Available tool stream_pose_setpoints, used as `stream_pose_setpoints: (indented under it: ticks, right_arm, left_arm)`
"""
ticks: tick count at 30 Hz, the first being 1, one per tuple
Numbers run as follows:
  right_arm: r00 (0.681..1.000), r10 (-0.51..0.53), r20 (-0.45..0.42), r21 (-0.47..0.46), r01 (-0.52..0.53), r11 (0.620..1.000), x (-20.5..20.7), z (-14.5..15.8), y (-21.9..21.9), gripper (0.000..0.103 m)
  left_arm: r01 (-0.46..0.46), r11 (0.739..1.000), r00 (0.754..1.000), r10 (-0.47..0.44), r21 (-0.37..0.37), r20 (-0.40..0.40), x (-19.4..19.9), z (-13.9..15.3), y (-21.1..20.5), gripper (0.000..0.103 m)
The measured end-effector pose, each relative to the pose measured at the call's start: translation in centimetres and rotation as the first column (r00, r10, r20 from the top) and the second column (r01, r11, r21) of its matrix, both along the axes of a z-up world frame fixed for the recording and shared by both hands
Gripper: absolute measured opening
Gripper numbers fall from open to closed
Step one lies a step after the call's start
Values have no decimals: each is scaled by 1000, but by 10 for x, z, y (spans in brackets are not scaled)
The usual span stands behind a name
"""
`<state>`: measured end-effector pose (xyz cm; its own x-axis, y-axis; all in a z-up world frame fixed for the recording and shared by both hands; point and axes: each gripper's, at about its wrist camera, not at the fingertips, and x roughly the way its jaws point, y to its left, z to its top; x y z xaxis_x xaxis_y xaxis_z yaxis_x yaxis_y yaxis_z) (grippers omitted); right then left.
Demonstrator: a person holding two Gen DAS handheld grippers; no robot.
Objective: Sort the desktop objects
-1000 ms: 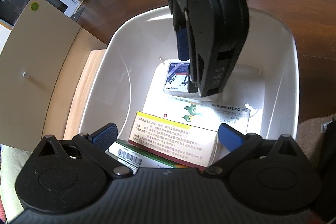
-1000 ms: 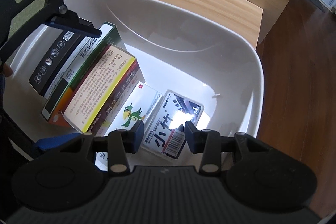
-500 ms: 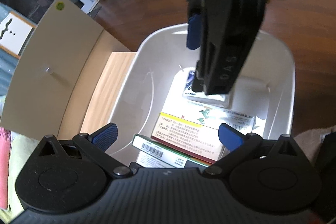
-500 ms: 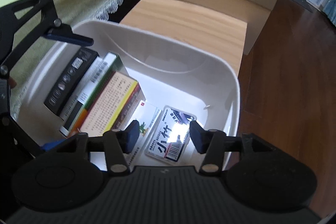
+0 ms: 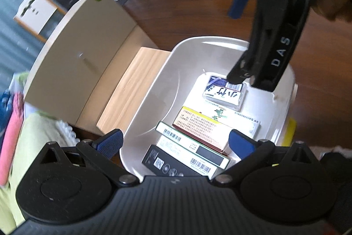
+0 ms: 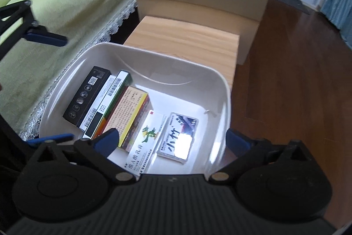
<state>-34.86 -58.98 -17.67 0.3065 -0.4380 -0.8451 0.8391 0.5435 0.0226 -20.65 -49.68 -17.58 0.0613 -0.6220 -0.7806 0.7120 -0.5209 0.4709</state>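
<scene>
Six boxes lie in the white bin [image 6: 222, 89]; the blister-wrapped pack [image 6: 179, 138] rests flat at the end of the row, and the right gripper [image 6: 171, 140], closed narrow around it a second ago, now hangs above with jaws wide and empty. That reads as a placement just finished. The left gripper [image 5: 176, 142] is likewise spread and empty; glare hides the pack's label, and the nearest box ends are cut off behind both gripper bodies.

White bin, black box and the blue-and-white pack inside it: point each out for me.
White bin [image 6: 227, 89]: right wrist view, right rim.
Black box [image 6: 87, 95]: right wrist view, top face.
Blue-and-white pack [image 6: 179, 138]: right wrist view, middle of its label.
</scene>
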Motion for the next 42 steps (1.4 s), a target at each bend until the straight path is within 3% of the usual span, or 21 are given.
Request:
stream_pose_setpoints:
  ticks: [4,7,12,17,26,34,42]
  right_arm:
    - [999,-44,26,5,44,999,-7,10,7,102]
    - [997,-68,30,13,67,998,-8,17,14,102]
    - [990,-140,14,27,139,990,-10,30,25,102]
    - [978,-208,32,67,206,976,-13,41,37,102]
    - [970,-243,17,141,239,961,-10,54,52,102]
    - [969,-248,-3,177,245,953,-5,65,55,102]
    - [971,-240,-8,176,238,955,-5,72,58,102]
  left_arm:
    - [-76,997,995,76,0,-59,8,18,8,103]
    - [-162,986,978,164,29,-127,17,31,12,103]
    - [-336,939,903,345,78,-256,42,48,21,103]
    - [-482,866,793,496,134,-354,64,64,31,103]
    - [-570,786,686,616,240,-388,75,77,39,103]
    - [-574,773,637,630,272,-444,68,83,41,103]
    - [-570,767,632,639,295,-439,57,83,44,103]
